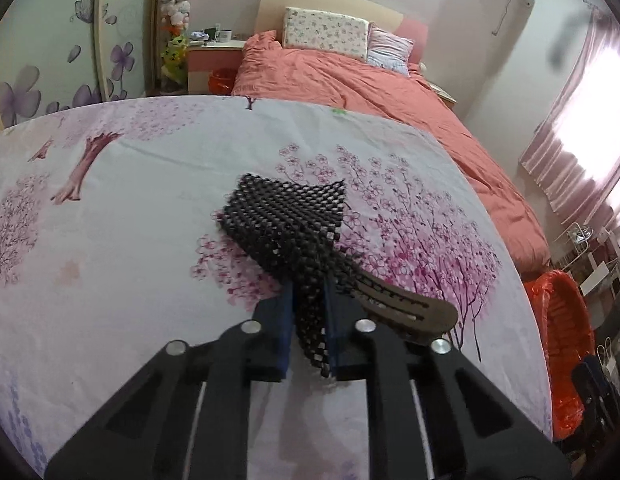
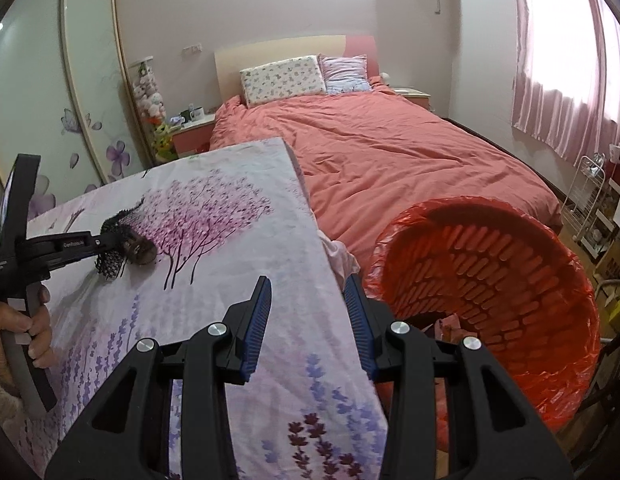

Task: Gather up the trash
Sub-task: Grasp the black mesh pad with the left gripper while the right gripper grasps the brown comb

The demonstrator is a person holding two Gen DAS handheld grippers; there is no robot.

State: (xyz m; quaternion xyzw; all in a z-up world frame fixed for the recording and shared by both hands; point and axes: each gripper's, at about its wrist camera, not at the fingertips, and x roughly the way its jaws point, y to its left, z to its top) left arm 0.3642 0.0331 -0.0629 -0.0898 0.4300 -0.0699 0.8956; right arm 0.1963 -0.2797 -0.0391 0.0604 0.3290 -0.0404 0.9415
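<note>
The left hand-held gripper (image 1: 308, 312) is closed tight on a piece of black mesh netting (image 1: 288, 216), pinched between its blue pads; the free end of the netting lies spread on the table (image 1: 110, 240), which is covered with a flowered cloth. A brown hair clip (image 1: 410, 306) lies on the table, touching the netting's right edge (its near end is hidden behind the gripper's right finger). The right hand-held gripper (image 2: 308, 326) stands partly open with nothing between its jaws, above the table's right edge. A waste basket (image 2: 490, 276) lined with an orange bag sits just beside the table on the right. A hand (image 2: 20, 332) grips the left gripper's handle.
</note>
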